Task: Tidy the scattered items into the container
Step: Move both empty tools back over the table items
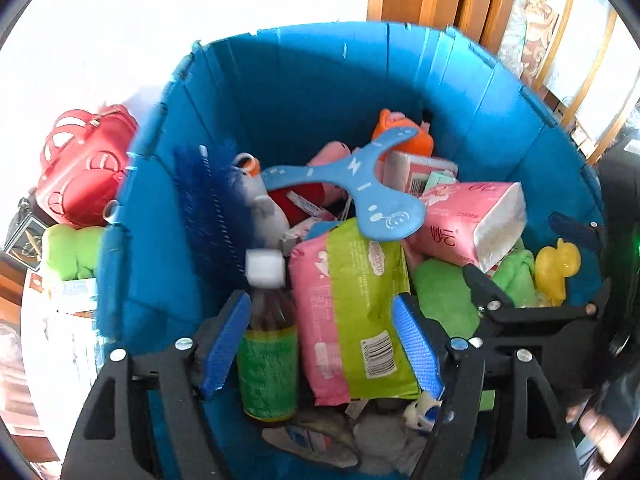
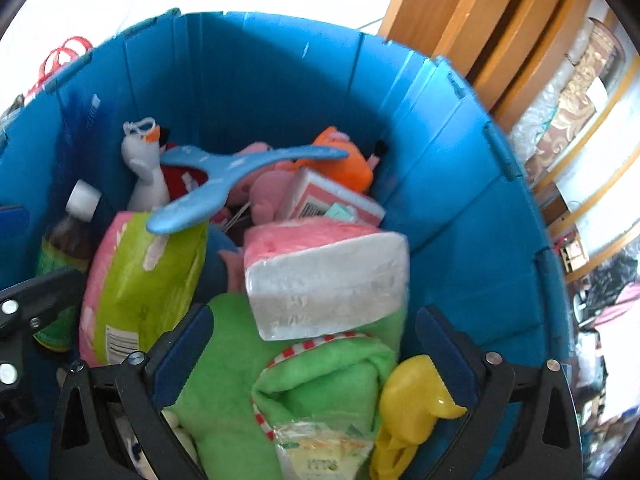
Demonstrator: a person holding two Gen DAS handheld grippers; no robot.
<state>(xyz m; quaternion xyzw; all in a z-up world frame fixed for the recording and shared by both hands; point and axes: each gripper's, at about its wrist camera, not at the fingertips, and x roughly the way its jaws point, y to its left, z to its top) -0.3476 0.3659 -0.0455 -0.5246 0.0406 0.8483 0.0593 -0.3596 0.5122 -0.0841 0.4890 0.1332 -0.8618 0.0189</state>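
Both the left gripper (image 1: 320, 344) and right gripper (image 2: 312, 352) hang over the blue container (image 1: 288, 80) with jaws wide and gripping nothing (bottle (image 1: 268, 360) and yellow duck (image 2: 416, 396) already inside), so next comes fetching the red bag (image 1: 80, 168) outside

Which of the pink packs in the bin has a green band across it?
The big pink-and-green pack between the left gripper fingers, beside the bottle. The tissue pack and small box are pink and white.
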